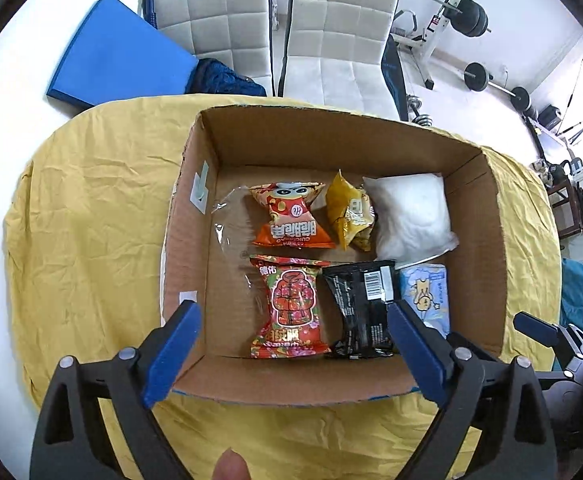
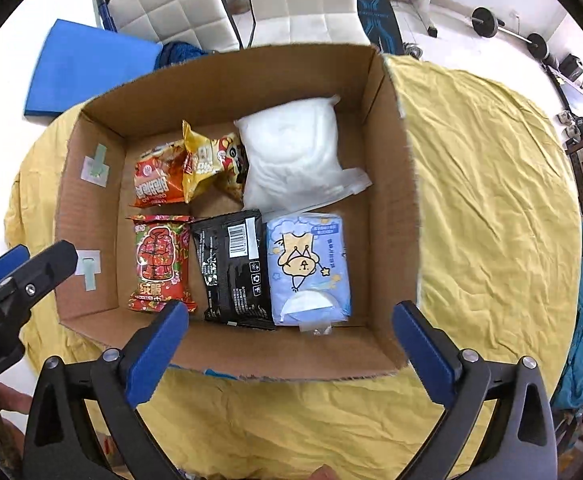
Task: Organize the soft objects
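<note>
A cardboard box (image 1: pixel 331 136) (image 2: pixel 395 184) sits on a yellow cloth. Inside lie an orange snack bag (image 1: pixel 291 220) (image 2: pixel 157 180), a yellow snack bag (image 1: pixel 349 212) (image 2: pixel 205 160), a white soft pack (image 1: pixel 411 212) (image 2: pixel 291 156), a red packet (image 1: pixel 291 308) (image 2: pixel 159 264), a black packet (image 1: pixel 361 308) (image 2: pixel 231 268) and a light blue tissue pack (image 1: pixel 429 292) (image 2: pixel 311 268). My left gripper (image 1: pixel 291 344) is open and empty above the box's near wall. My right gripper (image 2: pixel 291 344) is open and empty above the near wall too.
The yellow cloth (image 1: pixel 91 220) (image 2: pixel 491 200) covers a round table. Two white chairs (image 1: pixel 339 40) (image 2: pixel 303 0) stand behind it, with a blue mat (image 1: pixel 119 52) (image 2: pixel 87 64) at the back left. Gym weights (image 1: pixel 471 16) stand at the back right.
</note>
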`<state>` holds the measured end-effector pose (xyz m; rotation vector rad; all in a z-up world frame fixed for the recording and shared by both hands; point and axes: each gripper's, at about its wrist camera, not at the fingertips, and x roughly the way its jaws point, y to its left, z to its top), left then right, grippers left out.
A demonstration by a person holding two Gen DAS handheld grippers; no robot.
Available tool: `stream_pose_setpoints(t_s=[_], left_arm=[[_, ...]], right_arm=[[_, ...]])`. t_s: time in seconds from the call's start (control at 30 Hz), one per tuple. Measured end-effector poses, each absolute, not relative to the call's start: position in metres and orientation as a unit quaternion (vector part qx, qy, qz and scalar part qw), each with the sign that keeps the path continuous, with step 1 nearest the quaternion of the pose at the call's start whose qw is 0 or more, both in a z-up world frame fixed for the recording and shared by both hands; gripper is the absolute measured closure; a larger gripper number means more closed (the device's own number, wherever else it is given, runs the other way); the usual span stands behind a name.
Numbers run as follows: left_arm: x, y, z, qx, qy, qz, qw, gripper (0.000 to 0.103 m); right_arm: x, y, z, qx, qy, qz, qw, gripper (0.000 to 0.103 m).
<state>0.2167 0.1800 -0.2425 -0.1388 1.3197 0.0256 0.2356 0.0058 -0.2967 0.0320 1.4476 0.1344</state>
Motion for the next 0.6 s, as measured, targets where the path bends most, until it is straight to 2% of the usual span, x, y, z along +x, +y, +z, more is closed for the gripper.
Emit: stream_pose_setpoints(t_s=[0.23, 0.6], left_arm=[[0.202, 0.173, -0.219, -0.057, 0.595, 0.019, 0.801, 0.008], [0.147, 0.154, -0.106, -0.047, 0.525, 0.028, 0.85, 0.008]], right_arm=[[0.222, -0.007, -0.251, 0.013, 0.638, 0.062, 0.768, 0.0], [0.162, -0.032, -0.133, 0.024, 0.572, 0.079, 0.816, 0.0]])
